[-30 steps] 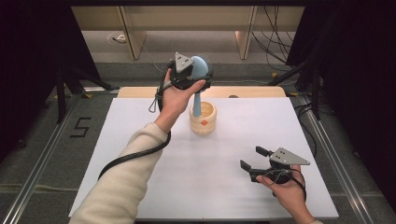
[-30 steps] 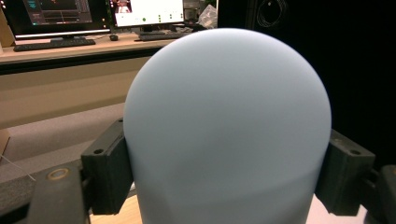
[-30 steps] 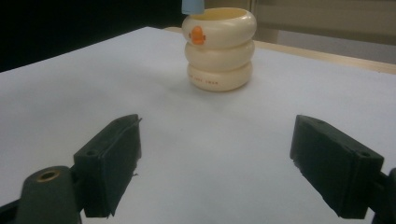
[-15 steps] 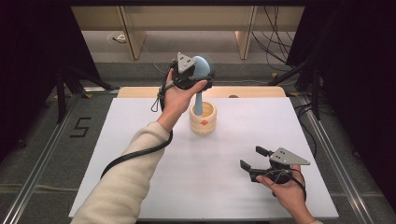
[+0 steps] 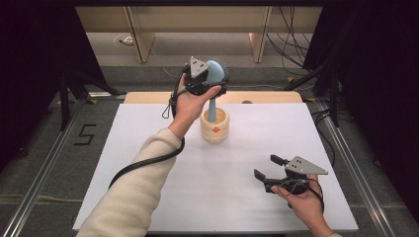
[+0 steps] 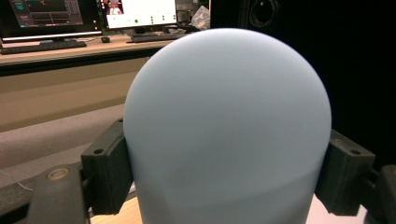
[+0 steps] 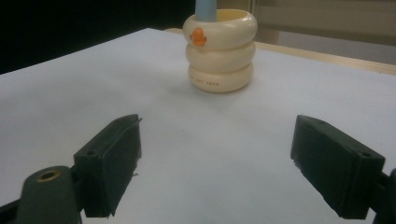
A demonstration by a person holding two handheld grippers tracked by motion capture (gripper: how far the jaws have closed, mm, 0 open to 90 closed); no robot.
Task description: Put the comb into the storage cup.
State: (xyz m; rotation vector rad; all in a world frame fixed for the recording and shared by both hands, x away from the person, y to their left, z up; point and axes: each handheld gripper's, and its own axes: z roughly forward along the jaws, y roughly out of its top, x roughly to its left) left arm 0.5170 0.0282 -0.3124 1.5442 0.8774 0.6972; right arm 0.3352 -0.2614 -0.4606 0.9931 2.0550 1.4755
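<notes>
Left tool (image 5: 213, 81) grips a blue brush (image 5: 214, 74) head standing in a cream cup (image 5: 214, 127) at twelve o'clock; right tool (image 5: 272, 170) rests released at four o'clock.

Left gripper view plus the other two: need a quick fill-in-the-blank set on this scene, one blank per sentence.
1. The left tongs are shut on the rounded head of the ____ brush.
2. The brush's handle stands inside the cream ____.
3. The right tongs stand ____ above the white table.

Missing words: blue; holder; open
</notes>
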